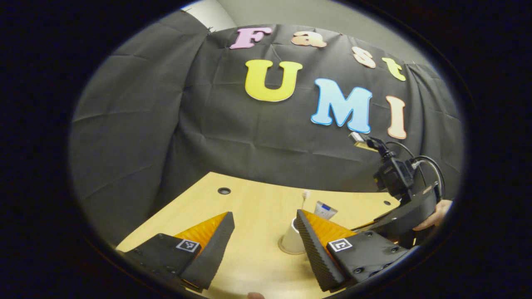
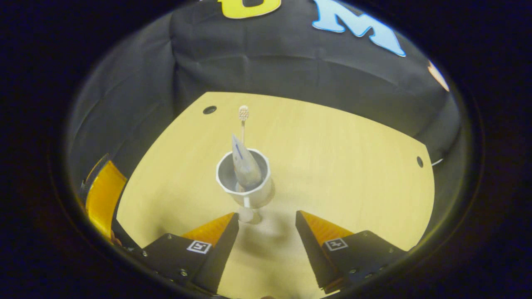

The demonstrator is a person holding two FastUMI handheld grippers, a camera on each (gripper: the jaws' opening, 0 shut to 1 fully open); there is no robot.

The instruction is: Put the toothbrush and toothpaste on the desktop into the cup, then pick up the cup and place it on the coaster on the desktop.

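The cup (image 2: 244,179) stands on the desktop (image 2: 332,166), with the toothbrush (image 2: 243,114) and toothpaste (image 2: 244,164) poking out of it. The right gripper (image 2: 266,226) hangs just in front of the cup, spread wide and holding nothing. The left gripper (image 1: 264,232) is spread wide too, with the cup just beside it. The cup looks light, smooth and tippy, so I would squeeze its sides low down, gently.

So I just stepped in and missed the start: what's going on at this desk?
A person holds a gripper in each hand over a wooden desk. The toothbrush and toothpaste already stand in the white cup. The right gripper hovers just short of the cup with its jaws open, holding nothing. The left gripper is open too, beside the cup. No coaster is clearly visible.
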